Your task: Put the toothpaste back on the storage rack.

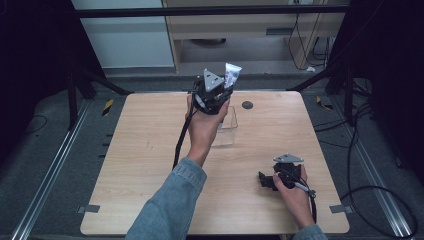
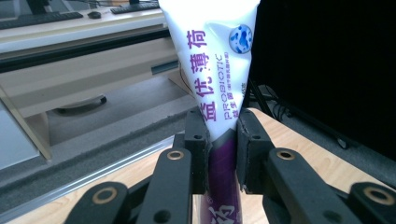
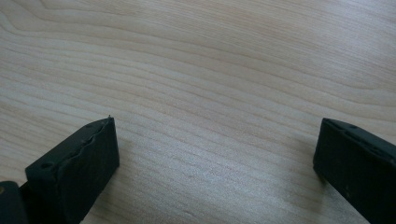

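Pale woodgrain table (image 1: 150, 150); left gripper (image 2: 222, 144) jaws clamp glossy flat-crimped tube (image 2: 210, 60); right gripper (image 3: 215, 154) jaws wide apart.

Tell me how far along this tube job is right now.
Done: the left tongs are shut on the white and purple tube, held up above the clear box. In hand: carrying it. Left: setting it down, likely in or out of the box. The right tongs rest open on the wooden table.

Toothpaste tube (image 2: 212, 70) between clamped tongs (image 2: 220, 154)
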Demonstrator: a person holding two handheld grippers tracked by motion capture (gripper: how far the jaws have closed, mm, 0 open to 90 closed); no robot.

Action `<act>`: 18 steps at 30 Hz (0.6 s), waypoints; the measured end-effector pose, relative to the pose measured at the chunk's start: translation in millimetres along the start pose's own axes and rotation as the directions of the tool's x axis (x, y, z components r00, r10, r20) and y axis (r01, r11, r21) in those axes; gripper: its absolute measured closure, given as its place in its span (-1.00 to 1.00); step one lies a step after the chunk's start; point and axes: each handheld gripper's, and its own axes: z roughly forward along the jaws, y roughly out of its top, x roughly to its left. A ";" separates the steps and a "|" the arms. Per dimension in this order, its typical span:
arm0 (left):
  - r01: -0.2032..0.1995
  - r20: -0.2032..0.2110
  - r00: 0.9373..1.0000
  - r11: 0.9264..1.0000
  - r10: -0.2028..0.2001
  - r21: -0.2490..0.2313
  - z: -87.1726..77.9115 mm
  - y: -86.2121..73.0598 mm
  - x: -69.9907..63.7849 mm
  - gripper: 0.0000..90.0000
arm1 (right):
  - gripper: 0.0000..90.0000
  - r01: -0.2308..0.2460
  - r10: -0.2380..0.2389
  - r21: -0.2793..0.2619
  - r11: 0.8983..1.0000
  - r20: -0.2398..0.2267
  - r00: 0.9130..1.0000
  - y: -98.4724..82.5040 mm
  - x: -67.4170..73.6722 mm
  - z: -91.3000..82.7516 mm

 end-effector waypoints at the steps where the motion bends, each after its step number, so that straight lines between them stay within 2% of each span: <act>1: 0.003 -0.004 1.000 1.000 -0.003 -0.014 2.1 1.3 3.1 0.70 | -0.99 -0.001 0.001 -0.002 1.000 -0.001 1.000 0.0 0.1 0.2; 4: -0.001 -0.014 1.000 1.000 0.000 -0.024 4.2 2.3 4.6 0.70 | -0.99 -0.001 0.001 -0.002 1.000 -0.001 1.000 0.0 0.1 0.1; 5: 0.005 -0.020 1.000 1.000 -0.006 -0.021 6.6 2.7 7.1 0.70 | -0.99 -0.017 0.017 0.002 1.000 -0.009 1.000 0.4 0.9 -0.5; 8: 0.010 -0.024 1.000 0.999 -0.011 -0.033 8.3 2.8 10.1 0.70 | -0.99 -0.010 0.010 -0.006 1.000 -0.005 1.000 0.3 0.7 0.5; 13: 0.009 -0.038 0.999 0.998 -0.011 -0.067 12.0 3.3 16.1 0.70 | -0.99 -0.027 0.027 -0.005 1.000 -0.011 1.000 0.8 1.5 0.1; 14: 0.006 -0.043 0.999 0.997 -0.010 -0.077 14.0 3.1 19.0 0.70 | -0.99 -0.003 0.003 -0.008 1.000 -0.003 1.000 0.4 0.2 0.8; 16: -0.002 -0.049 0.999 0.996 -0.002 -0.086 15.3 3.3 21.1 0.70 | -0.99 -0.005 0.005 -0.009 1.000 -0.004 1.000 0.4 0.3 0.7; 18: 0.022 -0.044 0.999 0.996 -0.026 -0.087 18.9 1.9 25.7 0.70 | -0.99 -0.005 0.005 -0.008 1.000 -0.004 1.000 0.3 0.4 0.8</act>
